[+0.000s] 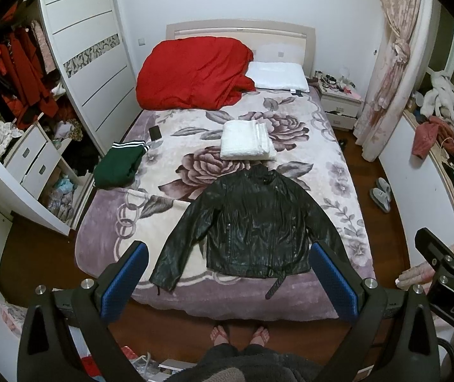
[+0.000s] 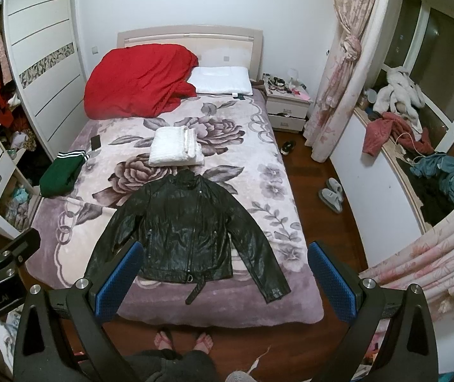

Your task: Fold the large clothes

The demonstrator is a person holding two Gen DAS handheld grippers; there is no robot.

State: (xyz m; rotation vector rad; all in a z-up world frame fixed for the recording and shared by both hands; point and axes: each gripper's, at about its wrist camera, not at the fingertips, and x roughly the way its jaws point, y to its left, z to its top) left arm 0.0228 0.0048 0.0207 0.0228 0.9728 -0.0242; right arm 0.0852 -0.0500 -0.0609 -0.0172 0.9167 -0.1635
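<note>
Lying flat and face up near the foot of the bed point(image 1: 106, 254), the black jacket point(image 1: 252, 222) has its sleeves spread out and down and its belt strap trailing off the hem. Both grippers hang above the foot of the bed with fingers spread wide and nothing between them: the left gripper point(image 1: 227, 273) and the right gripper point(image 2: 223, 273). The jacket looks like leather, though the shine could be a coated fabric; either way it is probably heavy, fairly stiff and a bit slick, so it should hold a crease poorly. Pinching at a cuff or the shoulder seam seems safest. A folded white towel point(image 1: 247, 140) sits just beyond the collar.
</note>
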